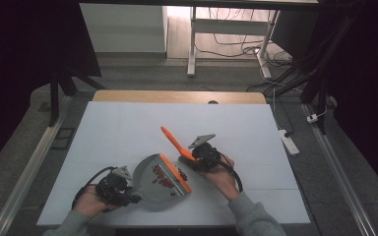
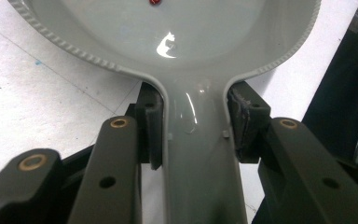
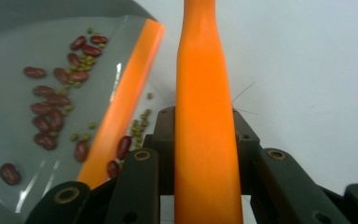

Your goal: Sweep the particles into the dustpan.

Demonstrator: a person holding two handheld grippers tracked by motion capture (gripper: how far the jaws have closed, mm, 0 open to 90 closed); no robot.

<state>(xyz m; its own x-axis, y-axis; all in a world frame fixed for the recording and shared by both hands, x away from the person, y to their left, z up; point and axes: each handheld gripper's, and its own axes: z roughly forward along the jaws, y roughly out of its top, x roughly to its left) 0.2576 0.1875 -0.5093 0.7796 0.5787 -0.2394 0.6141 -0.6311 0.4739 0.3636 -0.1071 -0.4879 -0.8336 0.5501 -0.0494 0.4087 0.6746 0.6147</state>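
We are clamping the left gripper (image 2: 193,135) on the light, stiff, slippery grey dustpan (image 1: 152,184) handle, the right gripper (image 3: 205,135) on the orange brush (image 1: 174,141) handle, sweeping beans (image 3: 51,116).

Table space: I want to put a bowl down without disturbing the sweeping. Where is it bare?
Free: the table behind the brush, to its far edge, and its right part. Crowded: around the dustpan, where beans lie off its orange lip.
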